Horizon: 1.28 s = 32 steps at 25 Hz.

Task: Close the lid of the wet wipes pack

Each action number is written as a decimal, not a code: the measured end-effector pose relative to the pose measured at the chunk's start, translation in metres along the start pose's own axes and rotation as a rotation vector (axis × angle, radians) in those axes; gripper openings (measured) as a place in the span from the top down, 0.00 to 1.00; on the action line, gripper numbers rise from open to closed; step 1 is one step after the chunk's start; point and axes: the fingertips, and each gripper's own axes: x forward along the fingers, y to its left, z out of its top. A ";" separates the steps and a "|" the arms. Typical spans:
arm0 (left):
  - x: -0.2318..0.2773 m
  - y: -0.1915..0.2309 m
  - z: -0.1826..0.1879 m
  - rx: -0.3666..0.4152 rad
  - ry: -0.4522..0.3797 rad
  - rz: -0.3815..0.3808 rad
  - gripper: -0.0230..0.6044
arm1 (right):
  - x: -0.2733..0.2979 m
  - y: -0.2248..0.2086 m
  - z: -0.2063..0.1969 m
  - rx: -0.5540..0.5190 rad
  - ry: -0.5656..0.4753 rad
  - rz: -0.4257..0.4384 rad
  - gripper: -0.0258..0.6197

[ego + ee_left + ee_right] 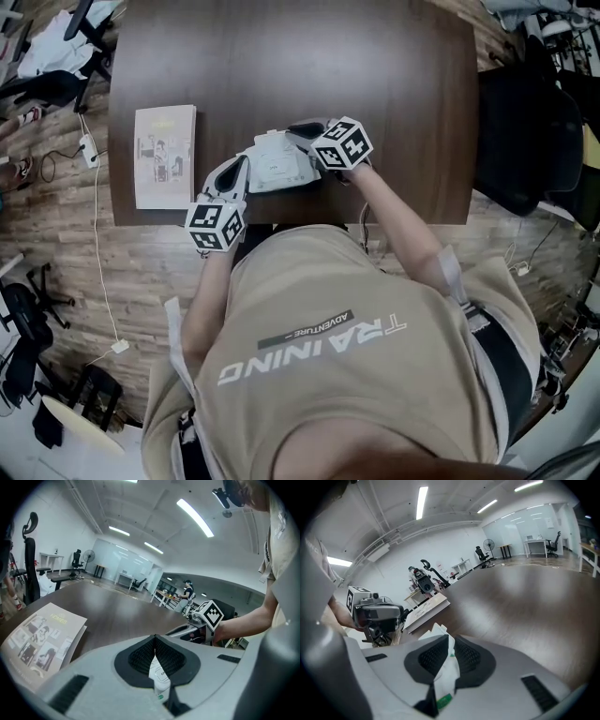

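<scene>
The white wet wipes pack (274,161) lies near the front edge of the dark wooden table (375,94), between my two grippers. My left gripper (246,171) holds its left end. In the left gripper view the black pads (138,658) are shut on the pack (160,678), whose label shows in the gap. My right gripper (300,132) is at the pack's right far corner. In the right gripper view its pads (466,657) press on white pack material (446,670) with a green mark. Whether the lid is up or down is hidden.
A pale booklet (165,156) lies flat on the table to the left of the pack. A black office chair (525,141) stands off the table's right side, and another chair (37,89) and a cable lie on the floor at left.
</scene>
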 end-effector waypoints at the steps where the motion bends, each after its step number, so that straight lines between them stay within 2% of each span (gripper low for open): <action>1: -0.002 0.001 0.000 0.003 0.000 -0.004 0.96 | -0.002 0.004 0.001 -0.009 -0.005 -0.002 0.89; 10: -0.011 0.009 0.001 0.024 -0.013 -0.026 0.96 | -0.014 0.032 0.000 -0.069 -0.005 -0.030 0.89; 21: -0.013 0.003 0.003 0.053 -0.019 -0.078 0.96 | -0.030 0.060 -0.025 -0.179 0.070 -0.090 0.89; 32: -0.014 -0.003 -0.001 0.065 -0.004 -0.111 0.96 | -0.033 0.064 -0.052 -0.163 0.102 -0.128 0.89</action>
